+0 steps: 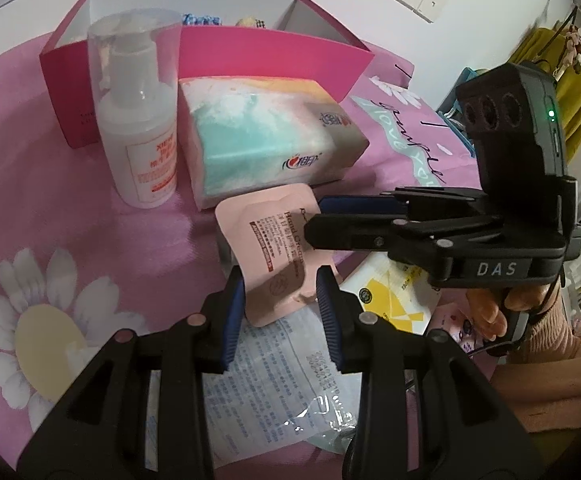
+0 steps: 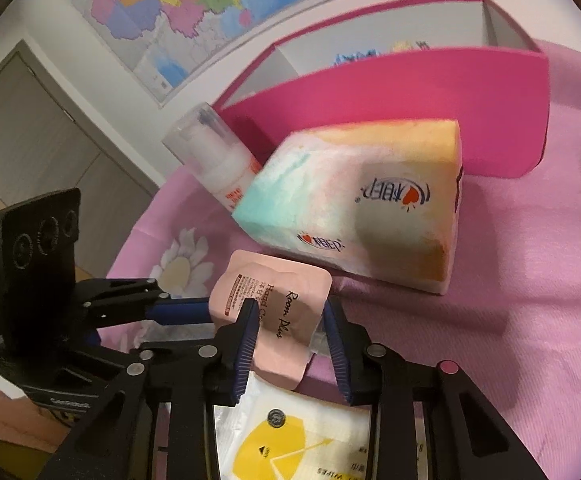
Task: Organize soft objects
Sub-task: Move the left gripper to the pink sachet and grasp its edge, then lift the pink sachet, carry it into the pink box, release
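Note:
A pink hand cream sachet [image 1: 274, 256] stands tilted between both grippers; it also shows in the right wrist view [image 2: 278, 316]. My left gripper [image 1: 280, 292] has its blue pads around the sachet's lower end, with a small gap. My right gripper [image 2: 290, 332] straddles the sachet's other side, jaws partly open. The right gripper [image 1: 318, 220] reaches in from the right in the left view. A soft tissue pack [image 1: 266, 136] lies behind, also visible in the right wrist view [image 2: 370, 208].
A pink open box [image 1: 274, 56] stands at the back with small items inside. A clear pump bottle [image 1: 138, 120] stands left of the tissues. A yellow wipes packet [image 2: 290, 440] and a printed plastic bag [image 1: 282, 384] lie on the pink flowered cloth [image 1: 50, 240].

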### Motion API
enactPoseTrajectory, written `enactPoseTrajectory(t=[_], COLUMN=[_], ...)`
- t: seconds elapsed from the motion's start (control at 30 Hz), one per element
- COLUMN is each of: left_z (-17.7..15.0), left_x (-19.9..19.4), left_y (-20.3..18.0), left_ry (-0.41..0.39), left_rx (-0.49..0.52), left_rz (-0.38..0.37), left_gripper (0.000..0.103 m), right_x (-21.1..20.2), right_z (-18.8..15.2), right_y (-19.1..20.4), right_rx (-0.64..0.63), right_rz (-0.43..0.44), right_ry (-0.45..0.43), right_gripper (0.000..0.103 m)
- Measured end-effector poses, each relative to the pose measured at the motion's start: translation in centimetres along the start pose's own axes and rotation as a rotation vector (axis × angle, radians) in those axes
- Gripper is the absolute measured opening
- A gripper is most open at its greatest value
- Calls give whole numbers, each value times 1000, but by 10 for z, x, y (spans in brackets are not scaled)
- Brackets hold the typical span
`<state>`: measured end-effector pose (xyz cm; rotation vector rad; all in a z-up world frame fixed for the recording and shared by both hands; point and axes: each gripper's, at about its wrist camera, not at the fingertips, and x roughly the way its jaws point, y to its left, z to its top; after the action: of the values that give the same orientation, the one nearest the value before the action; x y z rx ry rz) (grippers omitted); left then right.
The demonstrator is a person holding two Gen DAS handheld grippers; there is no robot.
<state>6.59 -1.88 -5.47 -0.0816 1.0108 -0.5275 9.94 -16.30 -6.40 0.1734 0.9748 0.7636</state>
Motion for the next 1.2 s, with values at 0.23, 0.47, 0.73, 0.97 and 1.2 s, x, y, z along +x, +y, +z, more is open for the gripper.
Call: enactPoseTrajectory(t=[0.23,0.47,0.73,0.97,1.2], left_z=[-2,1,8,16,27], left_x=[-15,-28,-40,-46,-49], left_y=[-3,-7,-15,-22,-25], left_ry=[-29,-57,-92,-115,-134], left_rx=[20,32,64,84,99], left_rz=[-7,-10,-4,-1,6], left_gripper=[38,38,38,38,38], right_x=[-16,-33,-53,-63,-72], right_z=[0,3,6,12,19], right_y=[10,17,21,23,26], right_rx=[-34,-53,-66,-71,-81], right_rz=[-21,-30,-41,-48,-57], right_ry=[-38,-79,-123,-152,-181], right_gripper=[32,32,32,32,32])
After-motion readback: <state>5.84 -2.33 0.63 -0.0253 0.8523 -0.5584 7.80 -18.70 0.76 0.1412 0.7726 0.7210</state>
